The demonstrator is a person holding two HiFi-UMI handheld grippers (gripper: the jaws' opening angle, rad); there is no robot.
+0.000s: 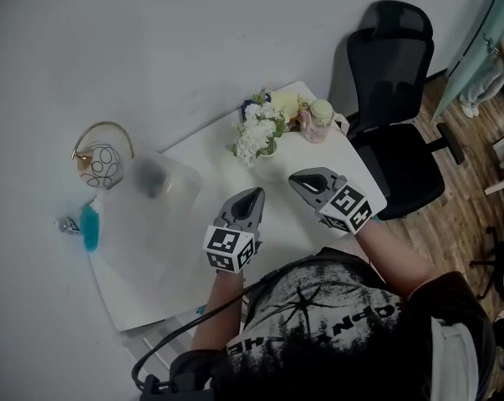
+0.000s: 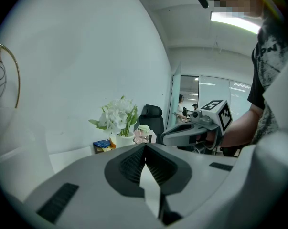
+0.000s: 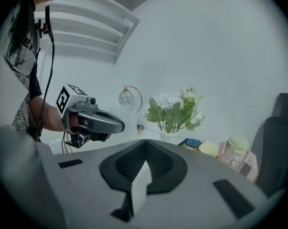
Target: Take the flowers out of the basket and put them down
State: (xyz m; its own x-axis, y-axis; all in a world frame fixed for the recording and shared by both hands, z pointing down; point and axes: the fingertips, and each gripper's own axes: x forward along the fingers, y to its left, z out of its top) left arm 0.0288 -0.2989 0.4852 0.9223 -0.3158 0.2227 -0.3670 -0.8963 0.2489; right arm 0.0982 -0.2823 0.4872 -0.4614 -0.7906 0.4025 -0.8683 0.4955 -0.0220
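White flowers (image 1: 256, 134) with green leaves stand upright in a small white pot (image 2: 124, 140) at the far side of the white table (image 1: 201, 161); no basket is plainly visible. The flowers also show in the left gripper view (image 2: 117, 116) and the right gripper view (image 3: 175, 109). My left gripper (image 1: 256, 192) hovers over the table's near middle, shut and empty, its jaws meeting (image 2: 144, 147). My right gripper (image 1: 295, 178) is beside it to the right, also shut and empty (image 3: 144, 142). Both point toward the flowers from a short distance away.
A pink jar with a green lid (image 1: 320, 119) and a yellow item (image 1: 287, 103) sit right of the pot. At far left are a gold wire lamp (image 1: 101, 153), a teal brush (image 1: 90, 226) and a pale frosted shape (image 1: 147, 195). A black office chair (image 1: 398, 98) stands off the table's right edge.
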